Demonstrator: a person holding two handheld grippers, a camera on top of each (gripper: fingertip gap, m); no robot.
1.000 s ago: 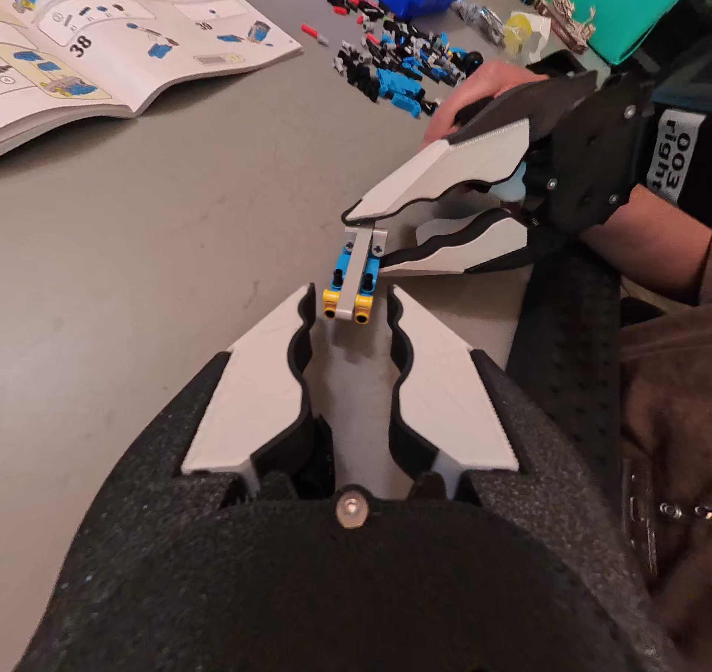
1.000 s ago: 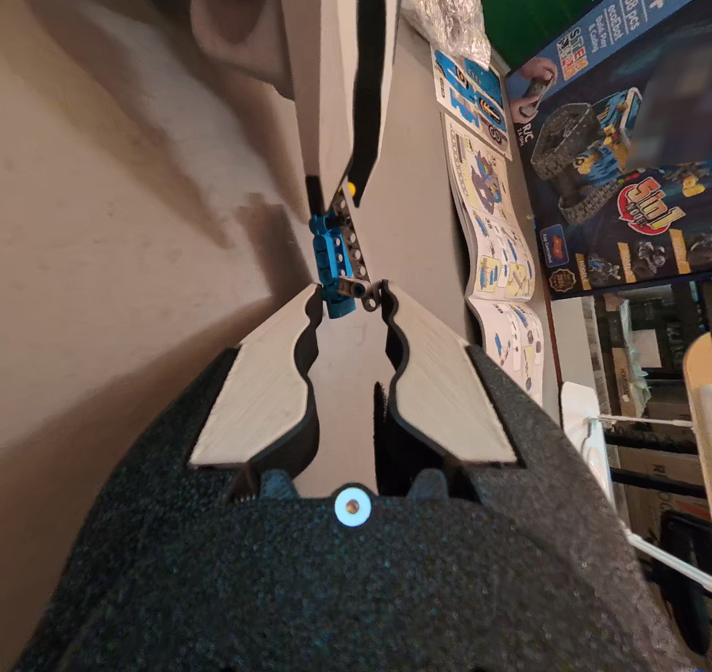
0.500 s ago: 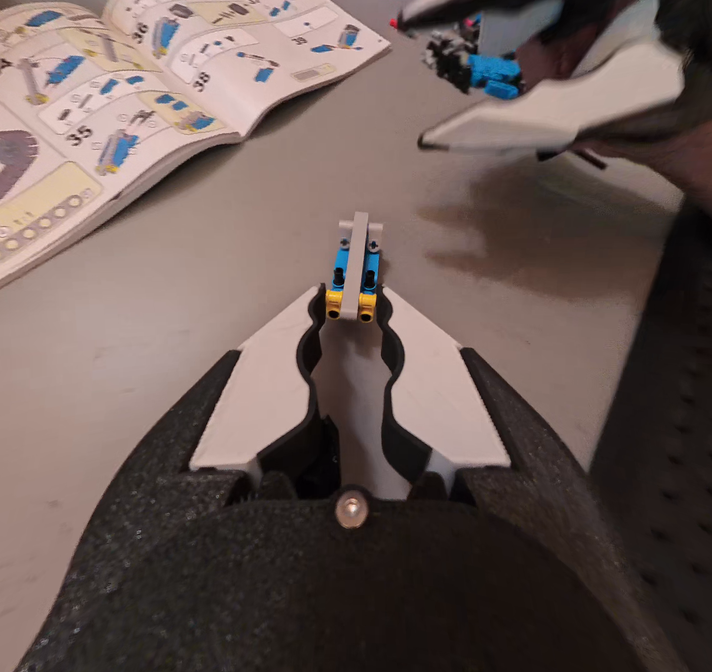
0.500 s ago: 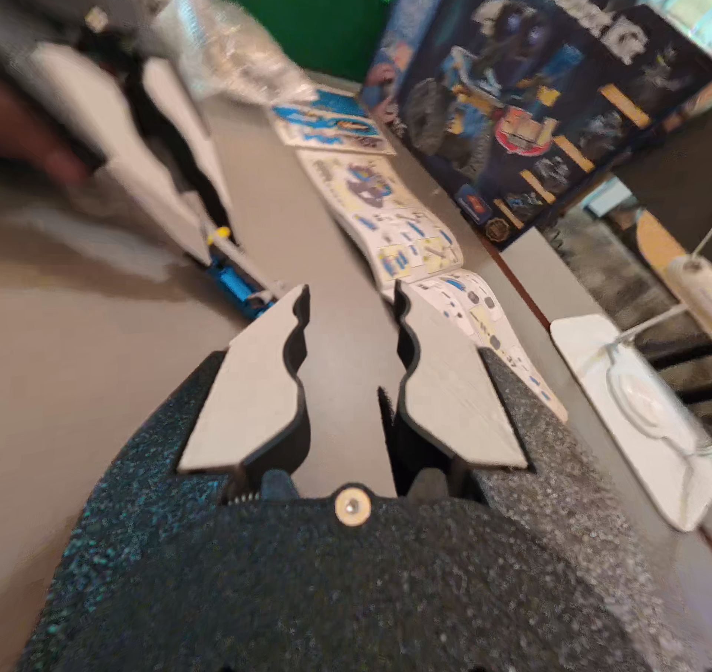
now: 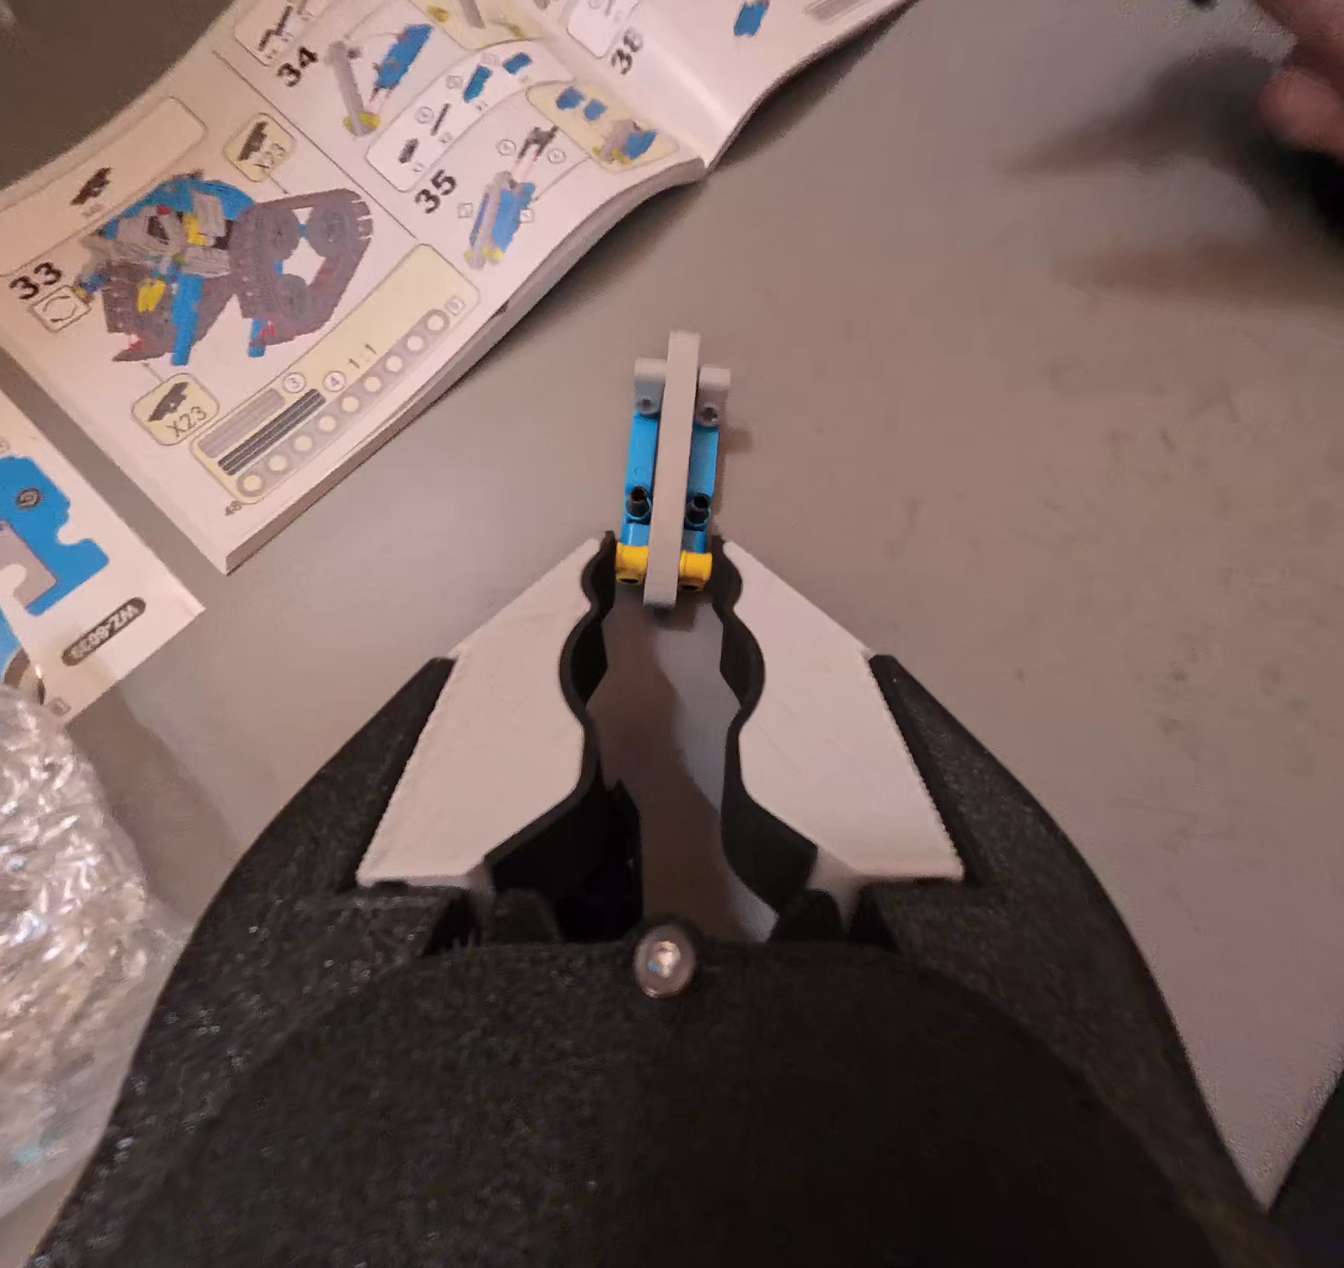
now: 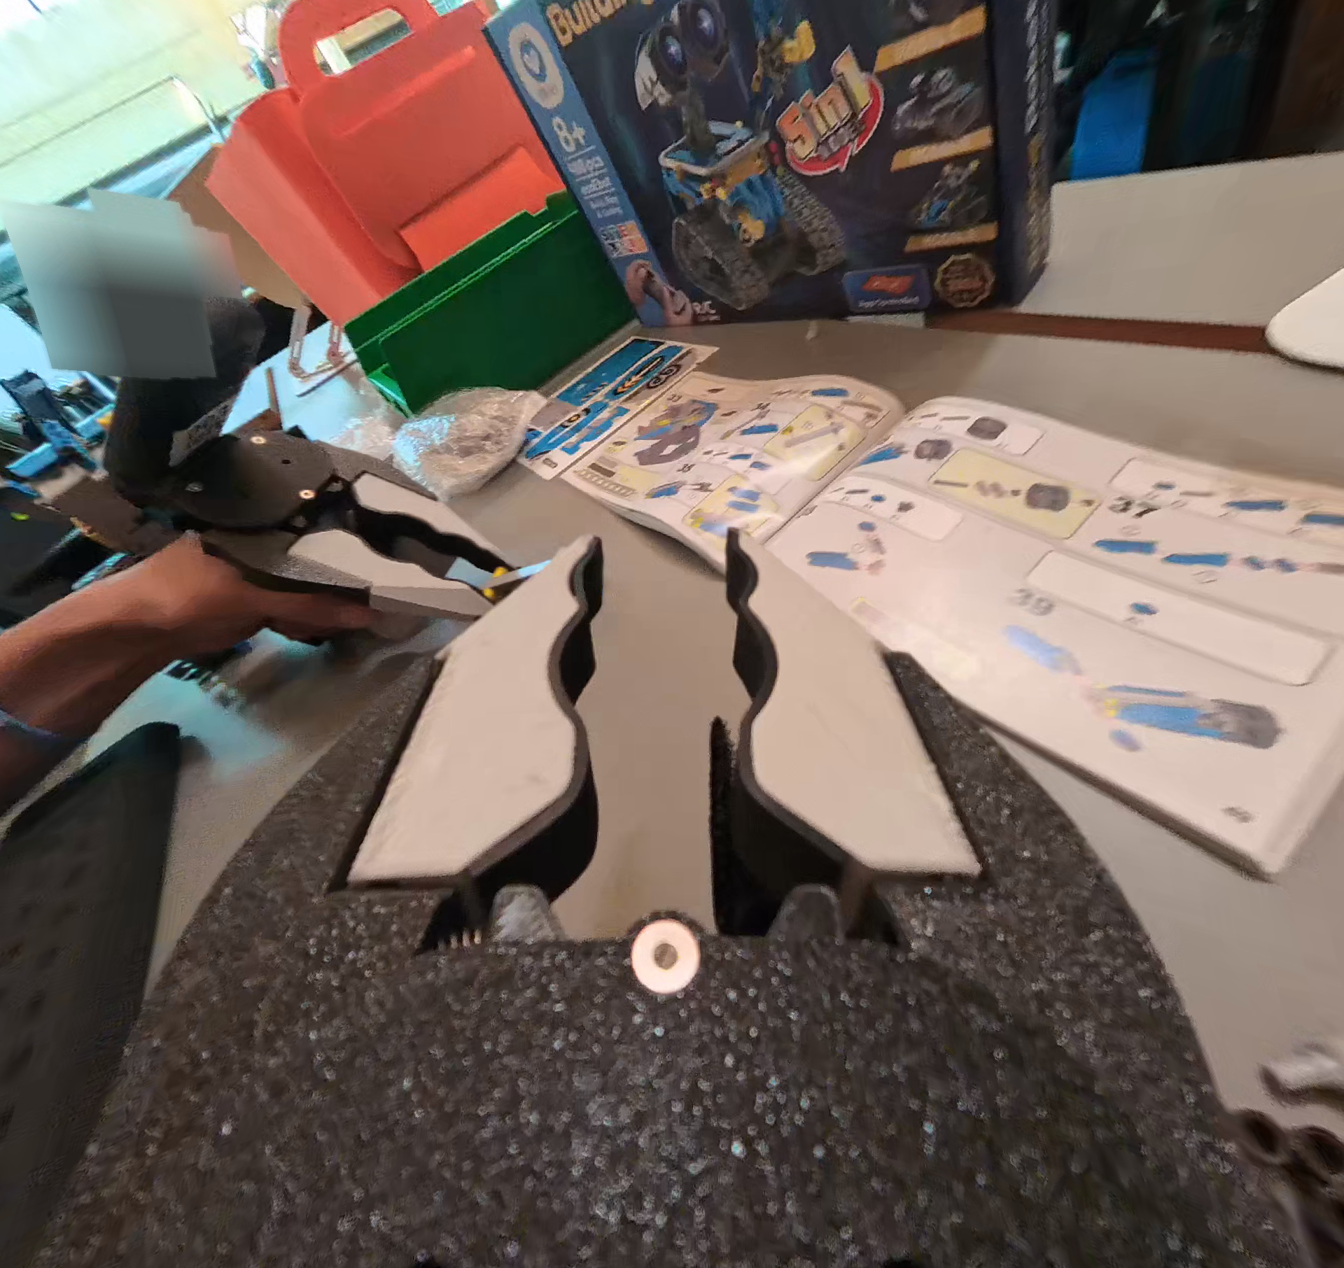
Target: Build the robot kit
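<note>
The left tongs [image 5: 663, 564] are clamped on the near end of a small brick assembly [image 5: 673, 466], a grey beam flanked by blue bricks with yellow end pieces, which sticks out forward from the tips just above the grey desk [image 5: 982, 506]. A second ago the right tongs were pinching the far end of that same piece while the left ones stood apart around it; since then the left pair has closed on it and the right pair has let go and drawn away, so the piece now hangs from the left tongs alone. The right tongs [image 6: 663, 550] stand apart with nothing between them, raised over the desk and pointed toward the open instruction booklet [image 6: 1018, 550]. In the right wrist view the left tongs show at the left edge, held in a hand [image 6: 167, 600], with a speck of yellow from the assembly at their tips. Around them: a second sheet [image 5: 65, 564] lies beside the booklet, a crumpled clear plastic bag [image 6: 465, 437] sits behind it, and further back stand a dark blue toy box [image 6: 785, 121], a green bin [image 6: 494, 310] and an orange carrier [image 6: 378, 135]. The stretch of desk ahead of the held piece is bare, and the booklet lies off to its left, near but not touching
</note>
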